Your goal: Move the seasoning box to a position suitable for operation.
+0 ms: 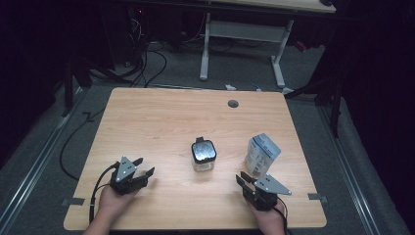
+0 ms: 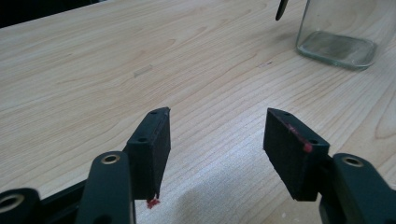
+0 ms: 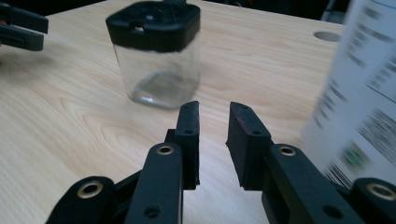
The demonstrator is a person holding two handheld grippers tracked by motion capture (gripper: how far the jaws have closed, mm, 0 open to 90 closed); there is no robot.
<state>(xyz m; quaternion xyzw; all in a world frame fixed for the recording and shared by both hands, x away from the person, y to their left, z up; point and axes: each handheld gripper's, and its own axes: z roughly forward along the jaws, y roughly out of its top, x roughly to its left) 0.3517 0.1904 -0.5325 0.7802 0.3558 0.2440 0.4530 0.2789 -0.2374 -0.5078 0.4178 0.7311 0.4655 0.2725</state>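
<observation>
Left tool (image 1: 145, 166): lower left, jaws wide, empty.
Right tool (image 1: 241, 179): lower right, jaws narrowly parted, empty.
Jar (image 1: 203, 155): centre of desk (image 1: 161, 122).

The pouch's (image 3: 359, 93) print is blurred, its top cut off.

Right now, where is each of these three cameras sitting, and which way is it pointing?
High view: above the person's side, looking forward and down on the table; both hands show, with left gripper and right gripper.
Left gripper view: rides that gripper, looking low across the wood; its jaws stand apart.
Right gripper view: rides that gripper, facing the pouch.
All three share the glass jar.
</observation>
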